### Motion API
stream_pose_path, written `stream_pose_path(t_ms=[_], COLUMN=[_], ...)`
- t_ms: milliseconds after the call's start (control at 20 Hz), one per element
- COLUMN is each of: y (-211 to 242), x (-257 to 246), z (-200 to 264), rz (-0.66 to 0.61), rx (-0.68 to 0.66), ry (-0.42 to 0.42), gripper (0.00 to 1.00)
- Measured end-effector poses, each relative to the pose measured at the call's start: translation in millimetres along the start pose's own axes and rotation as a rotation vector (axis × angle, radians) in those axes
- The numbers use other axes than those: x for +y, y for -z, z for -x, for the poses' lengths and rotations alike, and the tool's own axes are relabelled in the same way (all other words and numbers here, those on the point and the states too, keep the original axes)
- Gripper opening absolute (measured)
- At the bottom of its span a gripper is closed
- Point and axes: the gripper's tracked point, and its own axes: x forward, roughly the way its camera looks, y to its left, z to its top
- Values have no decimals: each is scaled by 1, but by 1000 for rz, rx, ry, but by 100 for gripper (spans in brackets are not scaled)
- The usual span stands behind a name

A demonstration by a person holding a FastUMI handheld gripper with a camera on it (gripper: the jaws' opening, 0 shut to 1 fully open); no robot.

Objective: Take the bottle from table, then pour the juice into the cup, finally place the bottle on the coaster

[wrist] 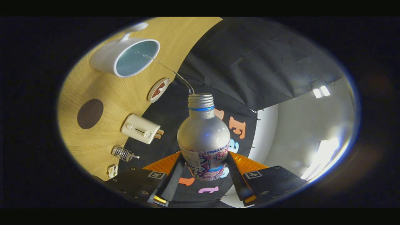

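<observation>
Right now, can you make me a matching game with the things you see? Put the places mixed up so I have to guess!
Things:
1. bottle
2. cup
3. brown coaster
4. white plug

Places or states:
A. lying on the table between the coaster and the gripper
B. getting a thin stream poured into it
C. bare, nothing on it
D. tilted, held between the fingers

Pairs: 1-D, 2-B, 3-C, 4-A

Black cloth (250, 62) is draping the booth wall, a pale wall (300, 125) showing beyond, bright lights (321, 92) glaring, wood-grain surface (103, 90) glowing warm.
</observation>
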Motion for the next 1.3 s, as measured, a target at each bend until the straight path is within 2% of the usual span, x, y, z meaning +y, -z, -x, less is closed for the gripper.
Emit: stream_pose_path(t_ms=[400, 700, 950, 1050, 1300], y=[-3, -18, -33, -37, -38], x=[-4, 12, 36, 52, 60], z=[-5, -3, 0, 1, 0], rz=[24, -38, -195, -313, -584], rx=[-17, -32, -20, -6, 50], ry=[14, -25, -119, -178, -258], gripper=[76, 76, 76, 76, 77])
